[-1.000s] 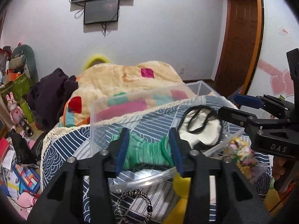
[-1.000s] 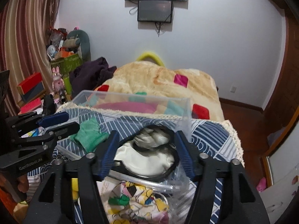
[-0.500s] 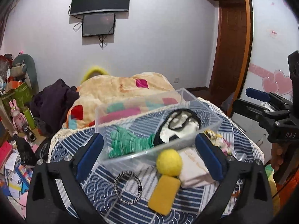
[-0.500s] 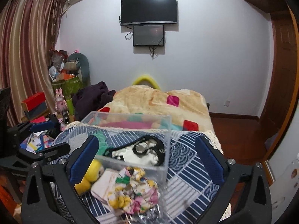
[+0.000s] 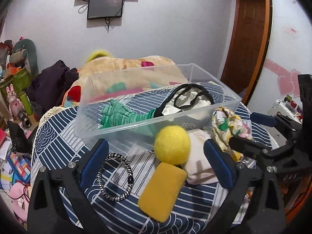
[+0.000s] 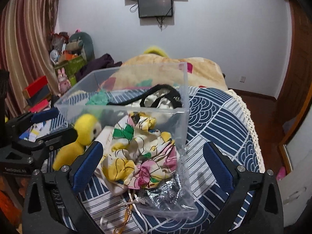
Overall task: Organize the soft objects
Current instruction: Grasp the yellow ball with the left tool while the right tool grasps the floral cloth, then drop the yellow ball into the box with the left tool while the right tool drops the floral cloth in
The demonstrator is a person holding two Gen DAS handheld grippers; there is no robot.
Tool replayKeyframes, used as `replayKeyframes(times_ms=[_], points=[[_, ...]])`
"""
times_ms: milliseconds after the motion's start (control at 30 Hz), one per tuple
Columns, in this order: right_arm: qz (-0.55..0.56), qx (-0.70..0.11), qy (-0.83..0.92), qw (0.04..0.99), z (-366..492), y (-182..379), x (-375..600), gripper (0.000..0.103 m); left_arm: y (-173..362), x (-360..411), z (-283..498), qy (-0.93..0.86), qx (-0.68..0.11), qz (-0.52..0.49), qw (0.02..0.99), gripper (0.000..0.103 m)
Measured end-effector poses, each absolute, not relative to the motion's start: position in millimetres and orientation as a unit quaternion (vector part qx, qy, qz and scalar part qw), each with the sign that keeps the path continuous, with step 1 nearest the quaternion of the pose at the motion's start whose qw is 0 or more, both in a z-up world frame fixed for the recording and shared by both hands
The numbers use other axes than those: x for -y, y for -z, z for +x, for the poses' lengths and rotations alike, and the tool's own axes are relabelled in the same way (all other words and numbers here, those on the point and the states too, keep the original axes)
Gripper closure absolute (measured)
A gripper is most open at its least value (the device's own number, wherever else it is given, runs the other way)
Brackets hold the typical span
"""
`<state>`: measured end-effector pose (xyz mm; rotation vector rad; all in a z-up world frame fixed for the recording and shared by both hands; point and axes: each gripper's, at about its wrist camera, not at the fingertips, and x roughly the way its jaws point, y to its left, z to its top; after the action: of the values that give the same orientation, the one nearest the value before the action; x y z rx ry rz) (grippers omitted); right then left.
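A clear plastic bin [image 5: 195, 115] [image 6: 136, 109] sits on the blue patterned cloth [image 5: 58, 134]. Inside lie a green knit glove [image 5: 120, 115] and a black-trimmed white garment [image 5: 187, 99]. In front of the bin lie a yellow plush toy [image 5: 171, 146] [image 6: 83, 128], a pale pink folded cloth [image 5: 198, 165], a floral cloth [image 5: 230, 124] [image 6: 136, 152] and a black-and-white bracelet [image 5: 115, 177]. My left gripper [image 5: 156, 165] is open and empty above the plush. My right gripper [image 6: 152, 165] is open and empty around the floral cloth.
A clear plastic bag with silver contents [image 6: 167, 195] and cords lies by the floral cloth. Behind is a bed with a beige patchwork blanket [image 5: 126, 68]. Clutter and toys [image 5: 15, 97] fill the floor at left. A wooden door [image 5: 247, 39] stands right.
Both grippers have opened wide and pulled back from the bin. The green glove and the black-trimmed garment now lie in the bin, released.
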<state>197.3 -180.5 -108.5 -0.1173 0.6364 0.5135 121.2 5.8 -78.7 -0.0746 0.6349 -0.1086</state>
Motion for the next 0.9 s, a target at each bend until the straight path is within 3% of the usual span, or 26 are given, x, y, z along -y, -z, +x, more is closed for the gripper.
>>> replayKeyframes(times_ms=[100,233,267,400,500,567,633,900], points=[[-0.049,-0.32,-0.256,0.911,202.8,111.2,180.0,0.012,83.5,-1.9,128.3,0.064,-0.32,-0.042,0.944,0.02],[-0.042,-0.331,-0.269,0.904,203.6,113.8,180.5,0.032,88.0,0.7,134.8,0.077,-0.328,-0.049,0.94,0.028],[-0.042,-0.334,-0.273,0.901,205.9,113.8,180.5,0.04,89.0,1.5,135.8,0.079,-0.329,-0.05,0.94,0.032],[-0.049,-0.332,-0.278,0.9,201.4,115.3,179.2,0.05,91.8,4.3,137.7,0.097,-0.337,-0.054,0.935,0.049],[-0.055,-0.326,-0.283,0.9,196.0,114.4,178.9,0.066,91.1,5.9,134.0,0.105,-0.336,-0.049,0.935,0.062],[-0.055,-0.323,-0.285,0.901,193.2,111.9,179.3,0.079,89.1,6.4,130.5,0.104,-0.33,-0.046,0.937,0.062],[-0.052,-0.319,-0.288,0.902,190.9,109.2,181.1,0.084,86.3,6.1,125.7,0.103,-0.324,-0.044,0.939,0.063],[-0.037,-0.286,-0.285,0.914,172.5,89.7,195.2,0.088,68.0,2.8,100.1,0.105,-0.296,-0.047,0.948,0.063]])
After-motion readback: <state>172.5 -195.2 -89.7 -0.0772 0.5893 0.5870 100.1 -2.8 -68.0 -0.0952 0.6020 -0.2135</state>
